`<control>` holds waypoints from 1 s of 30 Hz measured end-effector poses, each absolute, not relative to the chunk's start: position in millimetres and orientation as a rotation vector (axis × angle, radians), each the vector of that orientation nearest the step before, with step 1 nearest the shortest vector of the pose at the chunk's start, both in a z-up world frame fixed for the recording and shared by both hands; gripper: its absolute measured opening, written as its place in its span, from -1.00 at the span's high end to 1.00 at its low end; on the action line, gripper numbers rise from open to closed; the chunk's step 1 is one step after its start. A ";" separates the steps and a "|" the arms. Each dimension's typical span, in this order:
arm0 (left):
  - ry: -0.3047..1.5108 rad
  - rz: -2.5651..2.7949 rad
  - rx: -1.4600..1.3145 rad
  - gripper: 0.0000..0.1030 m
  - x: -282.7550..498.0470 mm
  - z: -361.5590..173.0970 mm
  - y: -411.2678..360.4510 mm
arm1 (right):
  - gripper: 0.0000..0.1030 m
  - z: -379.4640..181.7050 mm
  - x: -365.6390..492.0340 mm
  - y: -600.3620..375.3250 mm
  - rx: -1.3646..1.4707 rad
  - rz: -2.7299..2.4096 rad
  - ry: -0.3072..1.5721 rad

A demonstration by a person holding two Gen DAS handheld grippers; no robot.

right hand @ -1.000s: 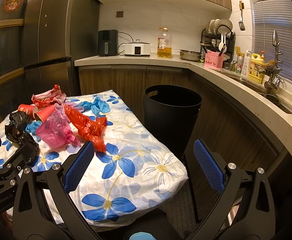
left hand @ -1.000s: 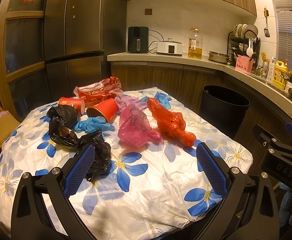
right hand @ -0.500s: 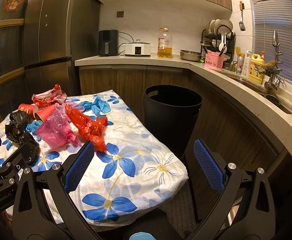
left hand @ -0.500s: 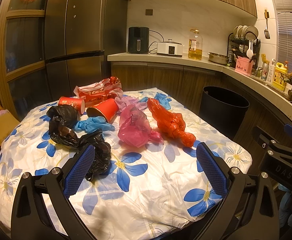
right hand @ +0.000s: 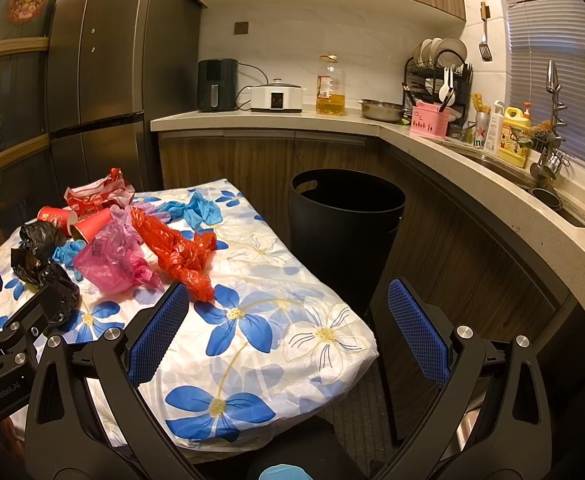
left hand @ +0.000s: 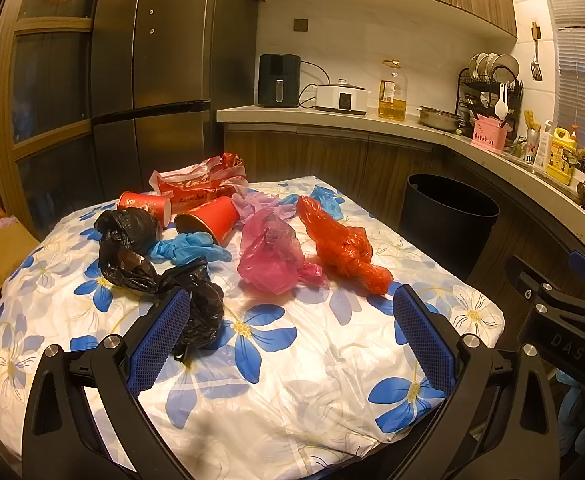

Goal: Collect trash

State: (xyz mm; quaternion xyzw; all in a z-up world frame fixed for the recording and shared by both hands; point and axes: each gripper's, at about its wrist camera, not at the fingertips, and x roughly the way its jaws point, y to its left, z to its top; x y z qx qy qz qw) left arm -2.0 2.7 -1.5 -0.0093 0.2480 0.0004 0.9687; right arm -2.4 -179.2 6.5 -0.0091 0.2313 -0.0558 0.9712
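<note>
Trash heaped on far-left part of tabletop (left hand: 292, 380), floral blue-and-white cloth over it. Black plastic bag (left hand: 144, 264) nearest the left gripper (left hand: 292, 336), sprawled in two lumps, near end just behind the left blue pad. Blue glove (left hand: 188, 248) beside it, touching mouth of a red paper cup (left hand: 208, 220) lying on its side. Second red cup (left hand: 144, 204) behind, also tipped over. Crumpled red-and-white wrapper (left hand: 200, 188) at far edge. Pink plastic bag (left hand: 272, 256) mid-pile, orange-red bag (left hand: 340, 244) stretched out just right of it, touching or nearly so. Another blue glove (right hand: 196, 210) and a pale purple scrap (left hand: 256, 204) behind those.

Left gripper hovering over near part of tabletop, jaws wide apart, nothing between them. Right gripper (right hand: 288, 324) over the tabletop's right corner, jaws likewise wide apart, empty; tip of orange-red bag just beyond its left pad. Each gripper's body visible at edge of the other's view.

Black bin (right hand: 348, 220) on floor just off right side of tabletop, open top, inside dark, contents not discernible. Counter (right hand: 452, 160) behind with appliances, oil bottle, dish rack.
</note>
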 end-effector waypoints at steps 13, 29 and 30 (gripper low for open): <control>0.501 0.001 -0.023 -0.89 -1.9 -1.4 3.8 | -0.90 6.8 -3.0 -178.8 -0.018 -0.111 0.469; 0.498 0.001 -0.027 -0.89 -2.2 -1.5 4.7 | -0.90 6.9 -2.6 -178.9 -0.018 -0.112 0.468; 0.498 0.001 -0.027 -0.89 -2.4 -1.4 4.0 | -0.90 7.0 -2.6 -178.9 -0.018 -0.112 0.467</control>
